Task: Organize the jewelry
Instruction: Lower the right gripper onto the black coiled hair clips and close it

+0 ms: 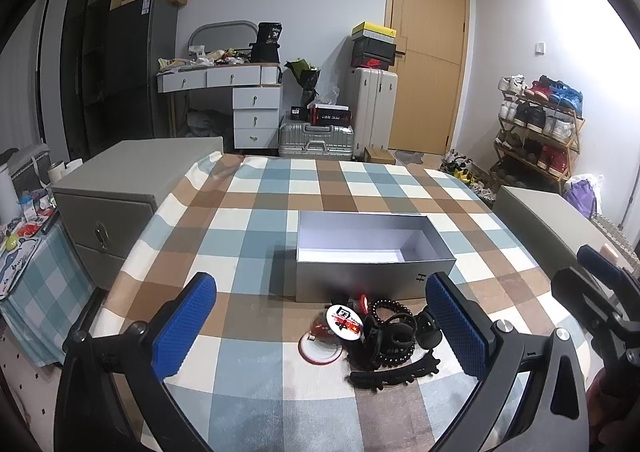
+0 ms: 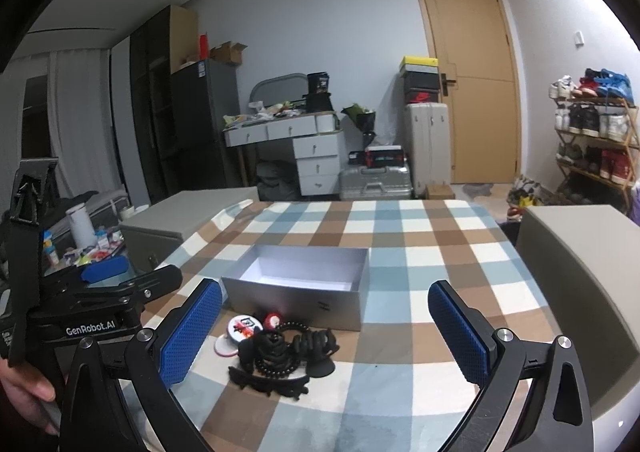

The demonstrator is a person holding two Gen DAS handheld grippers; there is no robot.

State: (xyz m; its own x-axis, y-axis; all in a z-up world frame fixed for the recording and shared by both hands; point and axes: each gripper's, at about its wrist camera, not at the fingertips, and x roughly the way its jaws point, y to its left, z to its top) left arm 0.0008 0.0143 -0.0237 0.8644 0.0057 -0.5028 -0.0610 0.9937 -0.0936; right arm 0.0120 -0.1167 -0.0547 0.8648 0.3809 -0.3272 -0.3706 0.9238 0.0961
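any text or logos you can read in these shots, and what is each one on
"GenRobot.AI": white print on the body of the left tongs.
"H"-like mark: on the front wall of the grey box.
Round badge: a boxed black logo and red marks, too small to read.
Shoe box on the suitcase: red swoosh logo, no legible words.
Black bag on the desk: white print, too blurred.

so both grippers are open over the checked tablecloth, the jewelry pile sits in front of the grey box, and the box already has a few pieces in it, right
Not quite: the grey box is empty. The left wrist view looks into it and shows only its bare white floor. The rest holds: the left gripper and right gripper are both open over the checked tablecloth, and the jewelry pile sits in front of the box.
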